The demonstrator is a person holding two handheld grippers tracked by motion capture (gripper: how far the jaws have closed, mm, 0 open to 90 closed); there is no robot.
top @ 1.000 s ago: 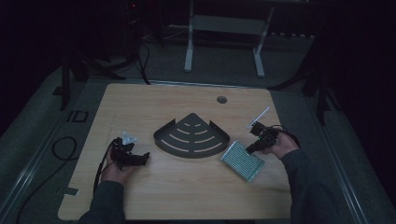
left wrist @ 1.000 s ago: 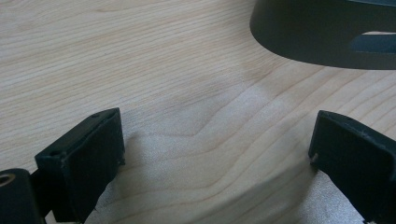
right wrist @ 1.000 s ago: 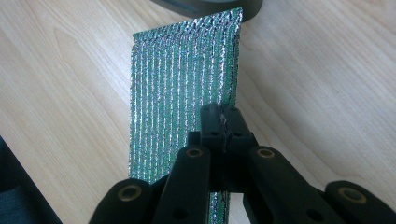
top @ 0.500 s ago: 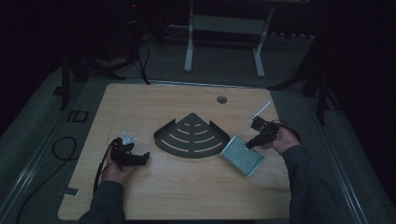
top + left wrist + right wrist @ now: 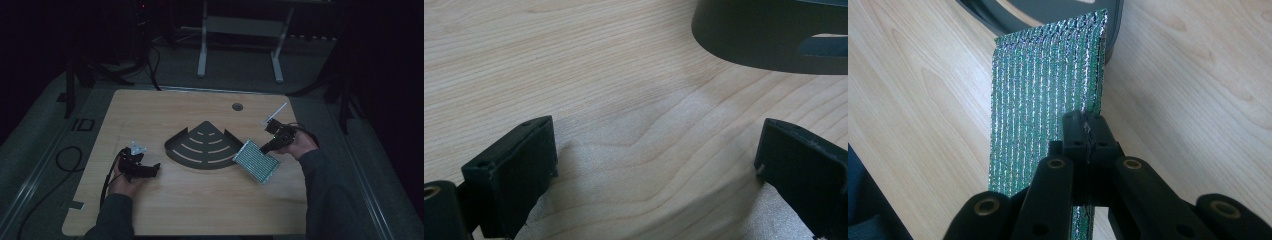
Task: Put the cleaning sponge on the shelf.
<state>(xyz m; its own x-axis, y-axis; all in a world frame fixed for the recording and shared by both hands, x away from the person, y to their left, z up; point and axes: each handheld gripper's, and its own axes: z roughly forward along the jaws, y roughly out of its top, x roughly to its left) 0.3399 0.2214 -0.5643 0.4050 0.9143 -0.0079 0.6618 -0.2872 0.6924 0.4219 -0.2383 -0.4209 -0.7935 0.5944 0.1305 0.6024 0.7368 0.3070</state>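
Up close, green pad glittery.

The high view is dim and murky, while both gripper views are bright with soft shadows.

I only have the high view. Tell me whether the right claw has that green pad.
Observer: Yes. In the right gripper view the right claw is clamped shut on the green pad's near edge.
Operator: Report the pad's far end.
Observer: It reaches the dark tray's rim.
Operator: Now the left claw.
Observer: The left claw is wide open, bare table between its jaws, the tray just ahead.
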